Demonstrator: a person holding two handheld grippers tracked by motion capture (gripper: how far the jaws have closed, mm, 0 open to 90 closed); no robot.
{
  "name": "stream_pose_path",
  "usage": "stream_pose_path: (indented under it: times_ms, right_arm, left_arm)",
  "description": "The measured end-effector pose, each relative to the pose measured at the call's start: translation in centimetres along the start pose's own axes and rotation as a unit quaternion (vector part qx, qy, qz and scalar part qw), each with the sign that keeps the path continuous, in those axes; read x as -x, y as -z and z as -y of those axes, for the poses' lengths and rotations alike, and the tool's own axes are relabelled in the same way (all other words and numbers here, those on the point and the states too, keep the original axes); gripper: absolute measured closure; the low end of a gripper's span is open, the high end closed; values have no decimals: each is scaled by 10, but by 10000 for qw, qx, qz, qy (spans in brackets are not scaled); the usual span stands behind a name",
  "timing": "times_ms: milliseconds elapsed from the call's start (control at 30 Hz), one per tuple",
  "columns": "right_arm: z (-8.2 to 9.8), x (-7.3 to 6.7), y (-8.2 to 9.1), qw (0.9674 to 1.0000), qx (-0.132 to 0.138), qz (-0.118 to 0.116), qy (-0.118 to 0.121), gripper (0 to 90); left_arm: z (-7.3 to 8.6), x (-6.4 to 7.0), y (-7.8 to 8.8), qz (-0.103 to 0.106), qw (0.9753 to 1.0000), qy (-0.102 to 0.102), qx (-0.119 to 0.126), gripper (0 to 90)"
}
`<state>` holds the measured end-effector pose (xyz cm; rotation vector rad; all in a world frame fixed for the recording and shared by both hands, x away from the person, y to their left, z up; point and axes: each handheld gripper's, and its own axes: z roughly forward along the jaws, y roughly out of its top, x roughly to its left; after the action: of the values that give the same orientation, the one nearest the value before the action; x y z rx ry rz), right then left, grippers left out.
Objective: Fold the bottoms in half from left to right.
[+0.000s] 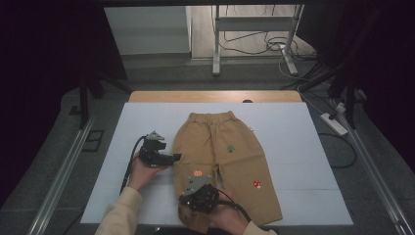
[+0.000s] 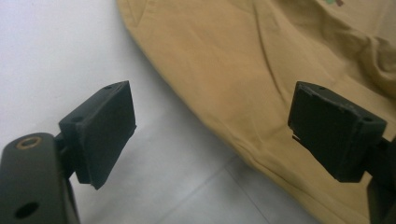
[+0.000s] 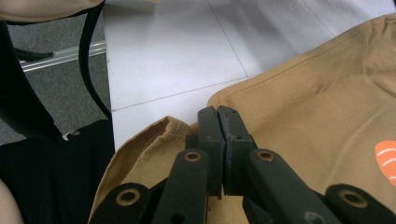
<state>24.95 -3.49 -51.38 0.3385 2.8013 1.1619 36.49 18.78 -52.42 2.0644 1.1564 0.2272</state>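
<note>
While I look down from the high view, the tan trousers (image 1: 222, 161) lie flat on the white mat (image 1: 293, 147) that covers the table (image 1: 215, 96), waistband toward the far edge and legs toward me. My left tool (image 1: 172, 157) sits at the outer edge of the left trouser leg, level over the mat, pointing across at the cloth. My right tool (image 1: 198, 199) is low at the near end of that same leg, over the hem, which is bunched up under it.

Along the left tool (image 2: 212, 133) in the left gripper view, I see its jaws standing wide apart and released. One pad is over the bare mat (image 2: 56, 56), the other over the trousers (image 2: 224, 70). The curved edge of the cloth runs through the gap between them, and nothing is pinched.

Along the right tool (image 3: 218, 144) in the right gripper view, I see the jaws clenched together on a fold of the trousers (image 3: 303, 116) at the hem. The cloth rises in a ridge just beside the pads, and an orange patch (image 3: 386, 161) shows on the leg to one side.
</note>
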Motion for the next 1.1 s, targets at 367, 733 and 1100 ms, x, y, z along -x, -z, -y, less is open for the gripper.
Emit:
stream_pose_path:
  times_ms: [367,733,1100]
  right_arm:
    - [0,-1,0,10000,-2,14,22,883]
    - [3,1,3,10000,4,46,12,882]
    - [8,8,21,9997,198,117,-106,883]
  left_arm:
    - [-3,-1,-19,149,9989,-60,-438,476]
    - [-5,1,-13,548,9981,71,-279,857]
    - [-18,7,-4,755,9971,54,51,860]
